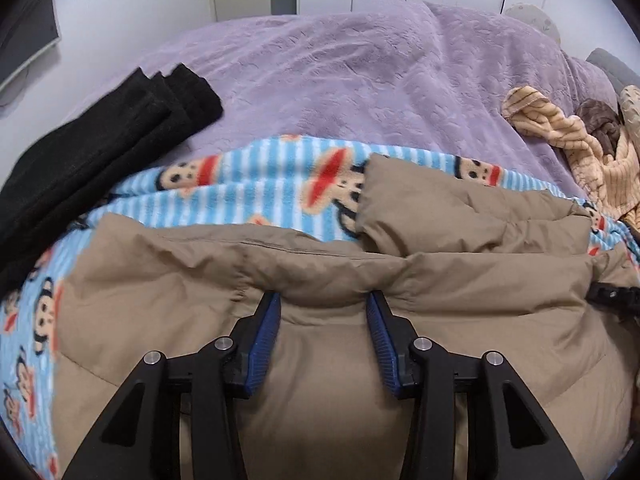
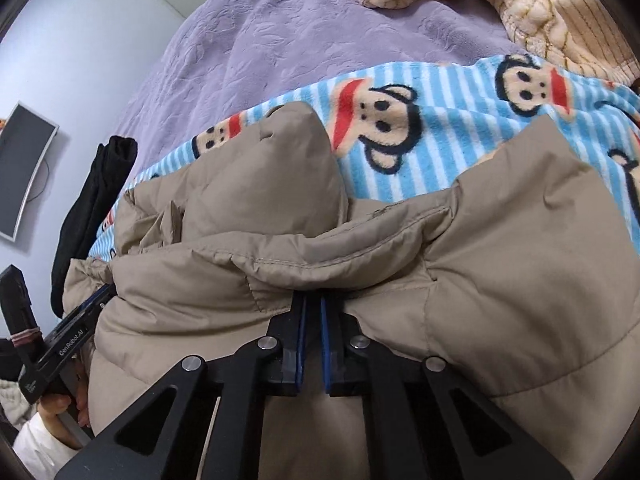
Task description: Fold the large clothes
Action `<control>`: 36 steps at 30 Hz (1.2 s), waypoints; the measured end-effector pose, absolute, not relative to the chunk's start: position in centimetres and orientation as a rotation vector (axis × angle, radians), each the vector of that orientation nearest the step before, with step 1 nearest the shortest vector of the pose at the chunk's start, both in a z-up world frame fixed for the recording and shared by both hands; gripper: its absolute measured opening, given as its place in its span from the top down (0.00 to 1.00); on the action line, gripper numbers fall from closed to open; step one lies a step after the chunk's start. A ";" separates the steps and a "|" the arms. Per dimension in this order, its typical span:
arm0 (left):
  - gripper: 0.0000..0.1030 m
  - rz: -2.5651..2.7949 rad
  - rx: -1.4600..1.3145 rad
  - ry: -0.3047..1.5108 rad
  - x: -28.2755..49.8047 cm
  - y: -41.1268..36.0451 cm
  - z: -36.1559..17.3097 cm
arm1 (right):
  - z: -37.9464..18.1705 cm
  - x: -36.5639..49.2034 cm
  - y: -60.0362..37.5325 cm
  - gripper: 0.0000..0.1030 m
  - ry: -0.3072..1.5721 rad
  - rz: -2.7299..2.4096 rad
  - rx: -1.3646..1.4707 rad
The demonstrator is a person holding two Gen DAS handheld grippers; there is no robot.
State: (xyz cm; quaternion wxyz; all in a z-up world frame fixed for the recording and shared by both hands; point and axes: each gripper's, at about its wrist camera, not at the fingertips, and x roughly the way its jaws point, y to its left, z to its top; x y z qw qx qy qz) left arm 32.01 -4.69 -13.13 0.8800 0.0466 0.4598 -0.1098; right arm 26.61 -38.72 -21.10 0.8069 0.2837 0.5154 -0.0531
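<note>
Jaws: left gripper (image 1: 323, 300) spread wide, right gripper (image 2: 313, 300) pinching puffy tan quilted jacket (image 1: 320, 360) fold | jacket on striped monkey-print fleece blanket (image 1: 260, 188) | embossed lilac plush bedspread (image 1: 340, 80), white walls

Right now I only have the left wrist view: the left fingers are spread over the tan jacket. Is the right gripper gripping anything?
Observer: The right gripper is nearly closed, fingers tucked under a fold of the tan puffer jacket; the actual pinch is hidden.
Operator: Does that view show the left gripper?
Observer: Yes, the left gripper shows at the jacket's left edge, tips buried in fabric.
Operator: Anything else that I'm missing?
Observer: A hand holds that gripper's handle.
</note>
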 end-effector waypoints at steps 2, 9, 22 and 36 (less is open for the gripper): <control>0.53 -0.153 0.118 0.917 31.8 -2.2 -12.7 | -20.1 26.5 -39.8 0.95 1.097 -0.154 0.593; 0.43 -0.014 0.024 1.004 34.6 4.0 -16.3 | -20.6 22.4 -47.1 0.95 1.062 -0.376 0.665; 0.43 0.022 0.178 0.962 31.9 2.5 -14.6 | -22.2 23.5 -46.4 0.91 1.067 -0.414 0.670; 0.00 -0.096 0.118 1.089 19.8 3.3 -12.2 | -15.7 14.7 -39.7 0.35 0.987 -0.282 0.690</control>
